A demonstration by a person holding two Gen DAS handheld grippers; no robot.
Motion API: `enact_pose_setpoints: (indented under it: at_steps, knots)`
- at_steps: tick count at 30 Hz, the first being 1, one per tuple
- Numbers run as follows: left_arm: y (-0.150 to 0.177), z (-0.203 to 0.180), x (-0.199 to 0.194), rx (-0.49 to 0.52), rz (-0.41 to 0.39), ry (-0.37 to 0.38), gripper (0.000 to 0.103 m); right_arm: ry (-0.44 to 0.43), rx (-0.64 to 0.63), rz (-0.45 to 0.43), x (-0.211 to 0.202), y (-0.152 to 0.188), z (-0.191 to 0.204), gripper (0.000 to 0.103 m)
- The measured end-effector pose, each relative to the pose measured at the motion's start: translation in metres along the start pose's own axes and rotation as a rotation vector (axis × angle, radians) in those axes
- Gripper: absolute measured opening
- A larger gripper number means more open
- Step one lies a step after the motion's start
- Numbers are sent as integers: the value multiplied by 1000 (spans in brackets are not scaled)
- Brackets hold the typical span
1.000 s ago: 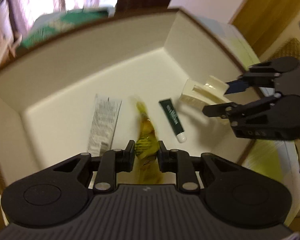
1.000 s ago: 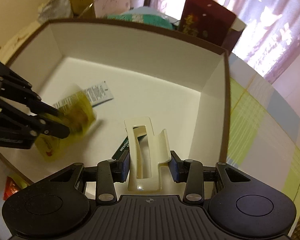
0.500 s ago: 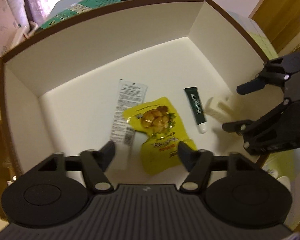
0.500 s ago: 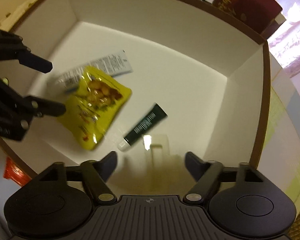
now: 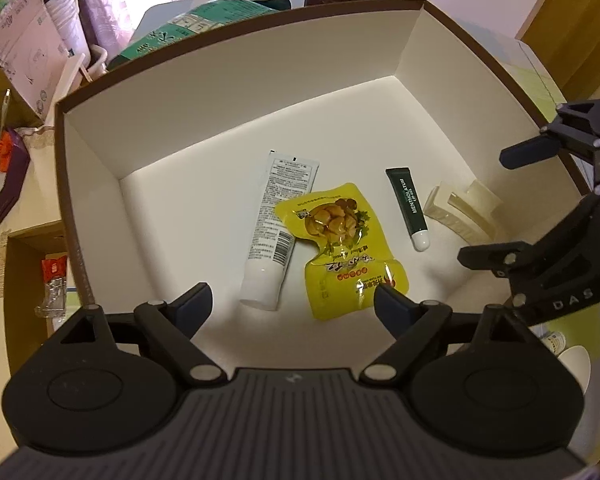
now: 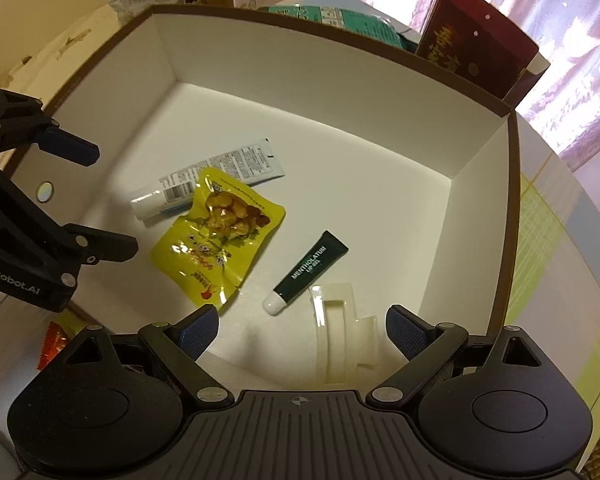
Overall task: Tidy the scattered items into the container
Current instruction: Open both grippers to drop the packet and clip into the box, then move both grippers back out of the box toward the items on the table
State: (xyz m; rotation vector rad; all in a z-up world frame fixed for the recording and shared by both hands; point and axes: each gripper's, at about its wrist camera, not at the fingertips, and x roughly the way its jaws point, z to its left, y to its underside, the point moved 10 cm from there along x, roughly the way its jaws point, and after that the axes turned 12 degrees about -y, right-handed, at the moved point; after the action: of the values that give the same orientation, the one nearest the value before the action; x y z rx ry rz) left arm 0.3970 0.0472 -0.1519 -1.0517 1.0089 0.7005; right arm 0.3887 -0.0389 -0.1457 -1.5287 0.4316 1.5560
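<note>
Setting: a cluttered room, curtains lit at the top of both frames, cartons and a dark red gift box (image 6: 476, 40) crowding the far side of a pale table (image 6: 560, 264) with a checked cloth.
Container: a brown-edged cardboard box (image 5: 236, 92) with matte white walls fills the middle of both views, open at the top.
Left gripper: the left gripper (image 5: 292, 300) hangs over the box at the lower centre of its own view, jaws opening wide and clamped on nothing; the pouch's lower end lies beneath them.
Right gripper: the right gripper (image 6: 302, 330) points down at the box's near right corner, jaws likewise opening, the clip below them but not pinched.
Snack pouch: a yellow foil pouch (image 5: 340, 248), glossy and crinkled, lies flat mid-floor, overlapping the white tube; probably light, limp and slippery, best pinched at a sealed edge.
White tube: a soft plastic tube (image 5: 278, 228) with printed text and barcode lies left of the pouch; likely squashy, so grip near the firm cap end.
Lip gel: a small dark green tube (image 5: 407, 206) with a white cap lies right of the pouch; light, apt to roll.
Hair clip: a cream plastic claw clip (image 5: 460, 212), rigid and smooth, sits at the right; hold across its body.
Outstanding: a red wrapper (image 6: 52, 342) lies outside the box, lower left of the right view.
</note>
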Motion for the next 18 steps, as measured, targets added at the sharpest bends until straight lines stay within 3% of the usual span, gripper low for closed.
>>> enact_pose_setpoints:
  at_steps: [18]
  knots:
    - [10, -2, -56, -9, -94, -75, 89, -7, 38, -167, -49, 16, 25, 96]
